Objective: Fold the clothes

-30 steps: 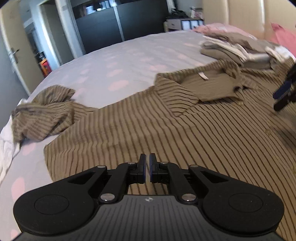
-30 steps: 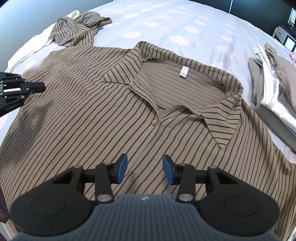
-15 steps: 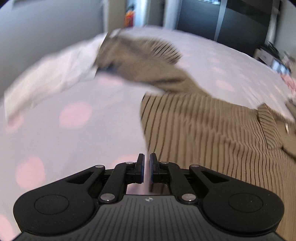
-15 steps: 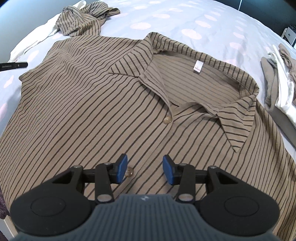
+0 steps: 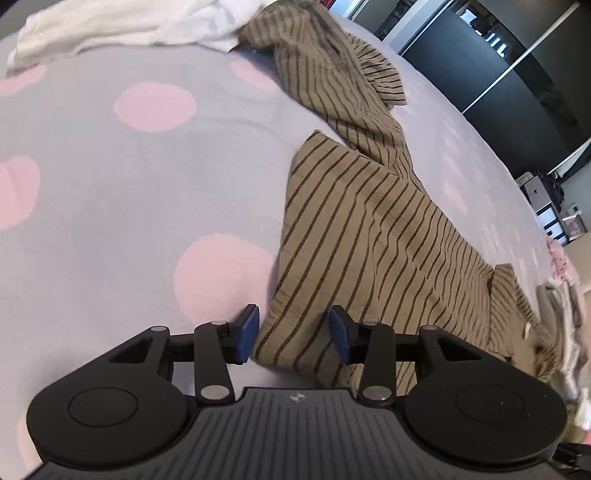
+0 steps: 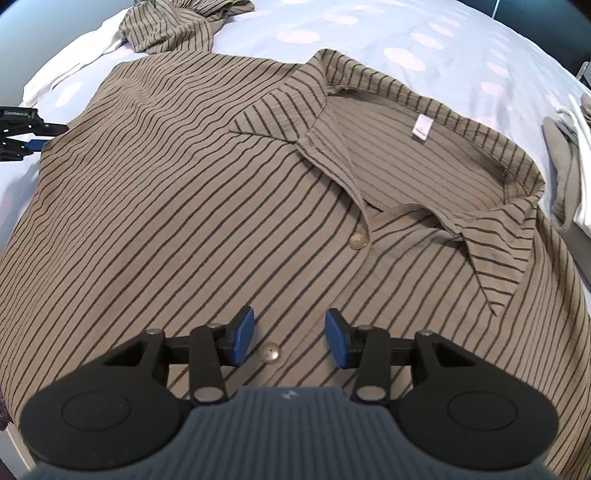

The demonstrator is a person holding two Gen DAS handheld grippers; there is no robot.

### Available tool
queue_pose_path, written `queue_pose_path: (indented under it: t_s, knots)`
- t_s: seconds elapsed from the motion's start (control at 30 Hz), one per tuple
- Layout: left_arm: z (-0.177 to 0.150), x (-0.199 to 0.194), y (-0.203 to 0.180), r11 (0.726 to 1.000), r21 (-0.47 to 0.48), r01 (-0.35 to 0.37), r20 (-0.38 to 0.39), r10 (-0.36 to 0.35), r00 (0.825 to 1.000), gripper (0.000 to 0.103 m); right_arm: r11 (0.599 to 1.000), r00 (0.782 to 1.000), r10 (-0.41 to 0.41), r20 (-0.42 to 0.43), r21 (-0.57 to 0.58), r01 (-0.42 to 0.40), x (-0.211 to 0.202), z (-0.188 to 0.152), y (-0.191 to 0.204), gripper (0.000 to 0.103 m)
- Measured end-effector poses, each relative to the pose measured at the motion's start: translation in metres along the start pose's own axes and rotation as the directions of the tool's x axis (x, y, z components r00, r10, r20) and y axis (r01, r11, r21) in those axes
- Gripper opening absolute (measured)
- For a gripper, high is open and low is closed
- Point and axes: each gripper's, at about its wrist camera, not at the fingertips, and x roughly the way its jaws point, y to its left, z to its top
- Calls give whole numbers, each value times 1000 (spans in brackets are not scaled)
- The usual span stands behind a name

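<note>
Left wrist: left tool (image 5: pixel 293 334) spread wide, straddling striped shirt (image 5: pixel 369 236) edge. Right tool (image 6: pixel 290 336) wide above button placket.

Olive-tan shirt (image 6: pixel 221 192) with thin dark stripes, running diagonally across the front and straighter inside the collar. Small white label (image 6: pixel 421 127) inside the neck; two pale pearly buttons (image 6: pixel 360 242) down the front. Beneath the shirt, lavender-grey bedsheet (image 5: pixel 110 184) dotted with large soft pink spots. White cloth (image 5: pixel 122 26) beyond the shirt's bunched sleeve. Grey and white folded clothes (image 6: pixel 569 166) just right of the collar. Black tongs with blue pads, left (image 5: pixel 293 334) and right (image 6: pixel 290 336). Glossy black wardrobe (image 5: pixel 517 70) far beyond the shirt.
</note>
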Motion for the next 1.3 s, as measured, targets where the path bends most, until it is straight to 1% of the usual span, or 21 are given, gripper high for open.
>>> queue_pose_path:
  t_s: [0.03,0.07,0.13,0.2,0.3,0.33,0.37,0.47,0.6,0.63,0.67,0.73,0.77,0.8,0.93,1.0,1.03,1.07,1.17,1.23,1.3]
  knots:
    - [0,0,-2,1000,6,15,1,-15,1000,8,1000,1000,2,-2,-4,-2,1,0,1,46]
    - [1,0,-5,1000,12,28,6,-28,1000,4,1000,1000,5,-3,-8,-5,1,0,2,46]
    - [1,-4,-15,997,66,34,39,-36,999,1,1000,1000,4,-8,-13,-4,2,-1,3,46]
    - [-1,-11,-34,982,185,26,91,-43,995,1,1000,1000,1,-11,-13,-1,3,-2,3,46]
    - [-10,-21,-70,925,380,-1,141,-57,988,0,1000,1000,-3,-6,-6,3,1,-2,2,46]
    - [-15,-23,-83,890,457,-19,157,-60,986,0,1000,1000,-4,-5,-6,4,1,-2,1,46]
    - [-23,-25,-97,842,538,-36,167,-65,984,0,1000,1000,-4,-4,-5,4,1,-1,1,46]
    - [-51,-23,-134,704,710,-30,143,-102,984,0,1000,1000,-3,-2,-10,3,1,0,2,46]
    - [-95,-11,-165,520,853,-31,93,-94,991,0,1000,1000,2,0,-20,-2,0,0,5,46]
    - [-106,-6,-168,485,874,-21,74,-91,993,2,1000,1000,3,0,-22,-3,0,0,5,46]
    - [-114,-3,-170,461,888,-5,51,-86,995,2,1000,1000,4,3,-23,-4,0,1,6,46]
    - [-127,4,-172,432,902,18,11,-65,998,10,1000,1000,7,10,-24,-6,0,2,9,46]
    - [-131,5,-170,427,904,29,-5,-57,998,13,1000,1000,8,13,-24,-7,1,2,10,46]
    - [-132,5,-168,429,903,41,-20,-53,998,19,1000,1000,9,16,-25,-9,1,2,11,46]
    - [-118,-13,-159,433,899,71,-60,-39,997,22,1000,999,14,30,-27,-13,2,4,16,46]
    - [-104,-24,-152,448,892,68,-61,-31,998,27,999,999,16,36,-28,-15,2,5,18,46]
    - [-96,-29,-148,450,891,61,-57,-22,998,29,999,999,18,39,-28,-17,3,5,19,46]
    - [-88,-33,-144,442,896,50,-51,-10,999,29,999,999,28,46,-31,-27,3,9,26,46]
    - [-70,-43,-130,382,924,-11,-3,38,999,29,997,996,65,68,-41,-62,4,20,49,46]
    - [-58,-45,-122,351,935,-54,39,50,998,29,995,993,89,82,-47,-85,4,28,64,43]
    - [-48,-43,-117,304,948,-96,82,58,995,29,993,989,113,96,-54,-109,5,35,79,42]
